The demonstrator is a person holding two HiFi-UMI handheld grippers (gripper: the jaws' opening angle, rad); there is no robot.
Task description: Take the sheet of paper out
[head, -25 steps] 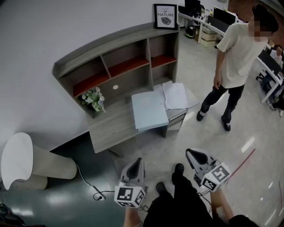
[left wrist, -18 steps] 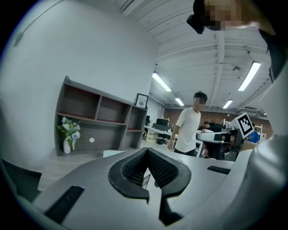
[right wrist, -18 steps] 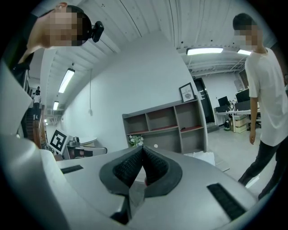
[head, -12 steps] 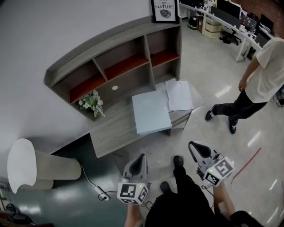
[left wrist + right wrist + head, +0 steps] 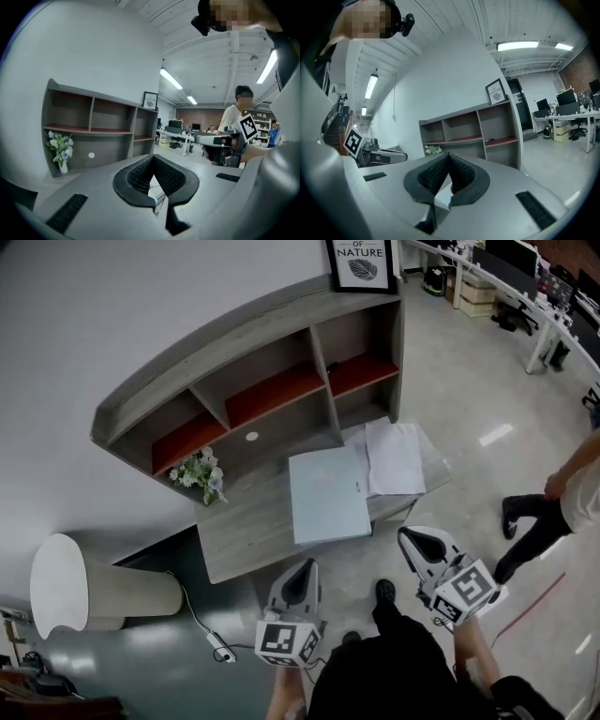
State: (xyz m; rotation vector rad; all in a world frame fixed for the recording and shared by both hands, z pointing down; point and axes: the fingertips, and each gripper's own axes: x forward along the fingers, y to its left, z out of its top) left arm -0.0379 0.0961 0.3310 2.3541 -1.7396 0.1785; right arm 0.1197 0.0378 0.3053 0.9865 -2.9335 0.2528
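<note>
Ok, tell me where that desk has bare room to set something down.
The desk is bare between the flowers and the folder. The other end is crowded: the folder and the paper lie side by side and cover most of it.

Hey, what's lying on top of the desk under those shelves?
A closed light blue folder, loose white sheets along its right side, and a vase of flowers at the left end. The folder's cover hides anything inside it.
</note>
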